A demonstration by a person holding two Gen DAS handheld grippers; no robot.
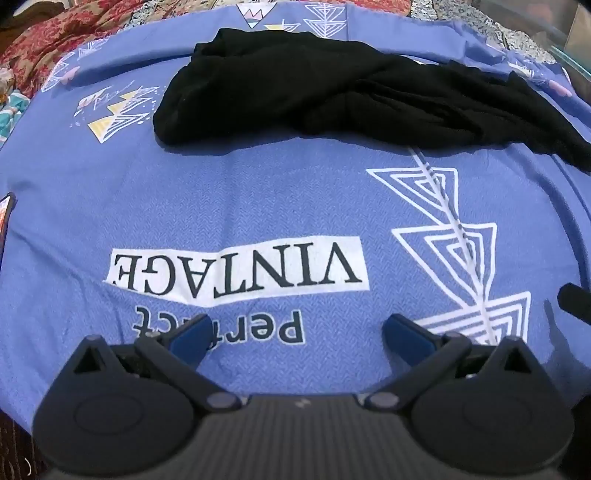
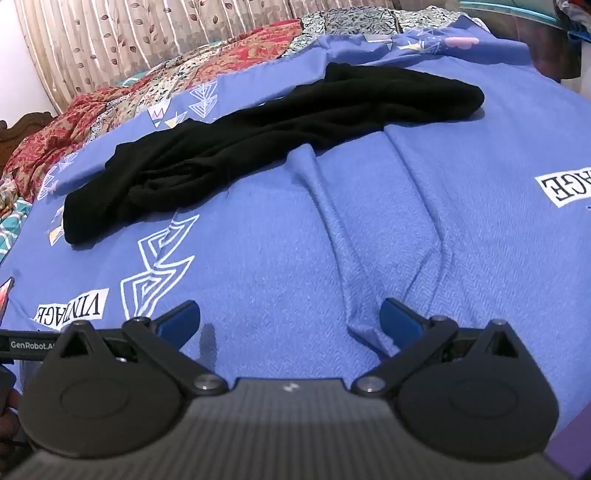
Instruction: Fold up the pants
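Note:
Black pants (image 1: 332, 96) lie crumpled in a long bunch across the far part of a blue printed bedsheet (image 1: 258, 199). In the right wrist view the pants (image 2: 258, 136) run from lower left to upper right. My left gripper (image 1: 295, 334) is open and empty, low over the sheet near the "VINTAGE" print, well short of the pants. My right gripper (image 2: 290, 317) is open and empty over a wrinkled part of the sheet (image 2: 369, 240), also short of the pants.
A red patterned quilt (image 2: 184, 74) lies bunched at the far side of the bed, with a curtain (image 2: 129, 33) behind it. A fold ridge (image 2: 332, 206) runs down the sheet. The left gripper's body (image 2: 26, 345) shows at the left edge.

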